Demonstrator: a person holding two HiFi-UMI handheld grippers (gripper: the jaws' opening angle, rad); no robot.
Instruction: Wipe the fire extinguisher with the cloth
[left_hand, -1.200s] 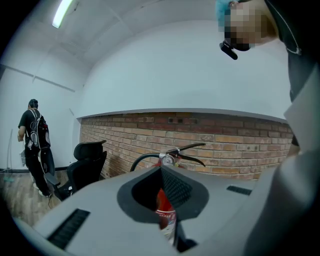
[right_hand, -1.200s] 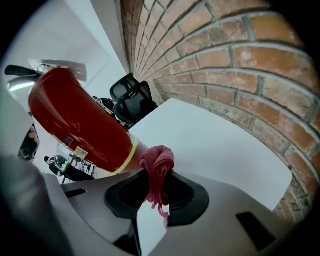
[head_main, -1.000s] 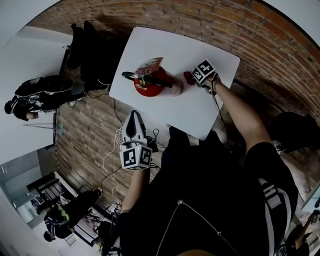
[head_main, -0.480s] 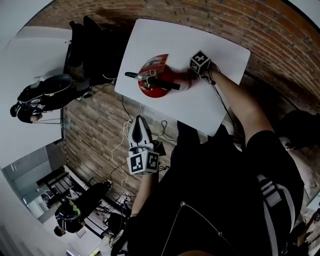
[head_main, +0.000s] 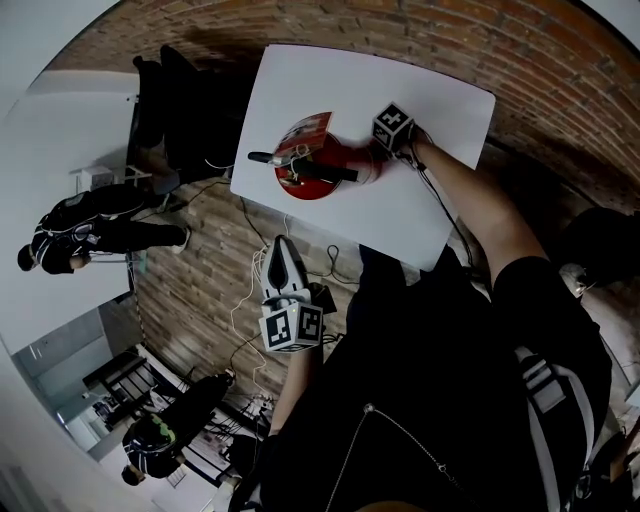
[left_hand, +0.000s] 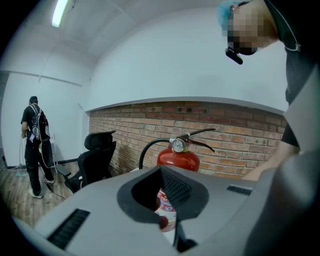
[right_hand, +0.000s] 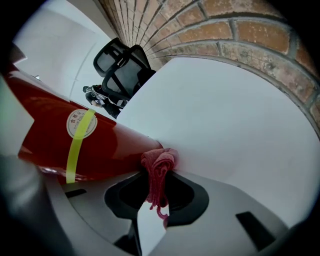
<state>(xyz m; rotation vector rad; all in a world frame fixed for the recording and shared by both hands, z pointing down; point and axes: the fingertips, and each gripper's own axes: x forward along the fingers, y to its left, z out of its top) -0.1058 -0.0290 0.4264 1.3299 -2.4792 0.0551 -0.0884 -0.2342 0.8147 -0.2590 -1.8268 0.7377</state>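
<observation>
A red fire extinguisher (head_main: 315, 165) stands upright on the white table (head_main: 440, 95), with its black hose and lever on top. My right gripper (head_main: 376, 150) is at the extinguisher's right side. In the right gripper view it (right_hand: 155, 195) is shut on a red cloth (right_hand: 159, 167), whose bunched end presses against the red body (right_hand: 65, 145) just above the tabletop. My left gripper (head_main: 282, 250) hangs off the table's near edge, jaws together and holding nothing. In the left gripper view the extinguisher (left_hand: 178, 155) stands straight beyond that gripper (left_hand: 167, 222).
A black office chair (head_main: 175, 100) stands left of the table, and a low brick wall (left_hand: 240, 140) runs behind it. Cables (head_main: 245, 290) trail below the table's near edge. People (head_main: 90, 235) stand off to the left.
My right gripper has carried the cloth left across the table until it rests against the extinguisher's side. The left gripper has barely moved.
</observation>
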